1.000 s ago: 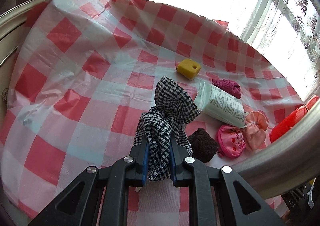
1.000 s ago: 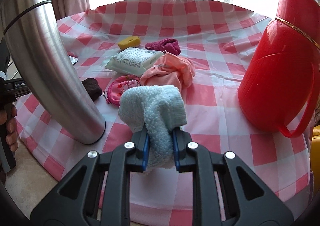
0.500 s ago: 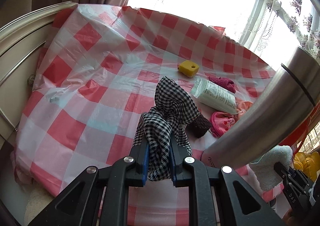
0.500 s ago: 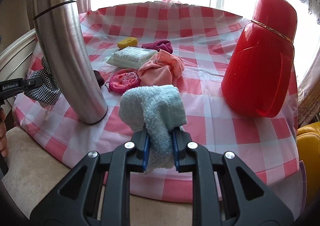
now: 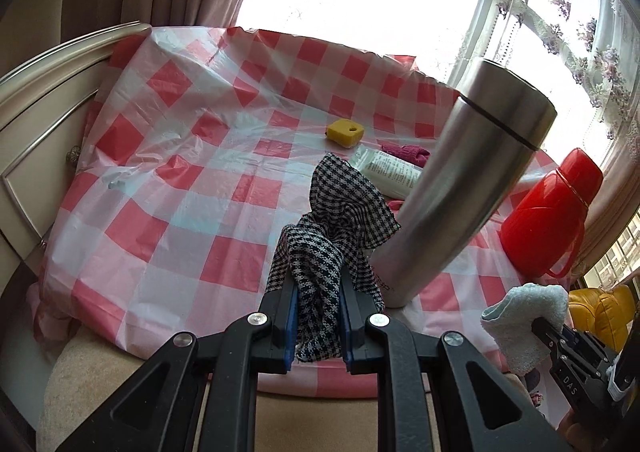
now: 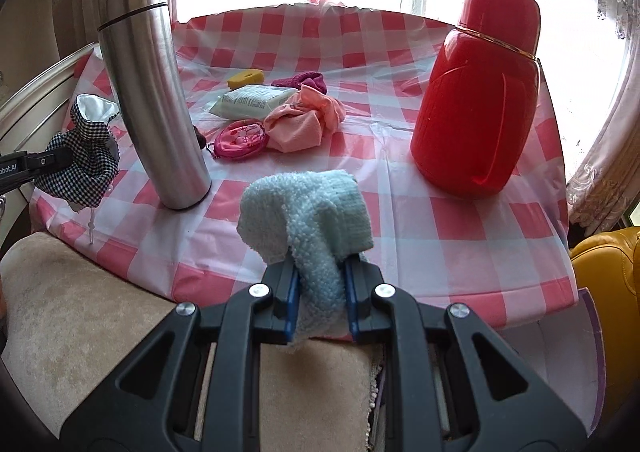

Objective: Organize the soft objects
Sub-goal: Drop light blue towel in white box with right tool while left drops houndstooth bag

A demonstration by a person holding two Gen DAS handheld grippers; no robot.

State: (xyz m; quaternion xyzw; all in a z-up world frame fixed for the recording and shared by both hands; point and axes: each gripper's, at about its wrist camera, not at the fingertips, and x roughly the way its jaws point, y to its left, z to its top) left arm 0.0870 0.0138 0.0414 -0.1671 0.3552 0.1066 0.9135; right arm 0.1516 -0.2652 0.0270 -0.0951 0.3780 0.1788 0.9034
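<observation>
Because both cloths are limp and light, your left gripper [image 5: 318, 326] pinches the checked cloth [image 5: 332, 228] mid-fold, your right gripper [image 6: 320, 302] the blue towel [image 6: 308, 208]; both hang at six o'clock off the bench [image 6: 400, 212].

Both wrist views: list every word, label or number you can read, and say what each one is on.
"DAS": on the right gripper, seen from the left wrist view.
"bot.AI": on the left gripper, cut off at the right wrist view's edge.
White packet: printed lines, too small to read.
Steel flask: small print near its base, unreadable.
Pink pouch: picture only, no legible words.
</observation>
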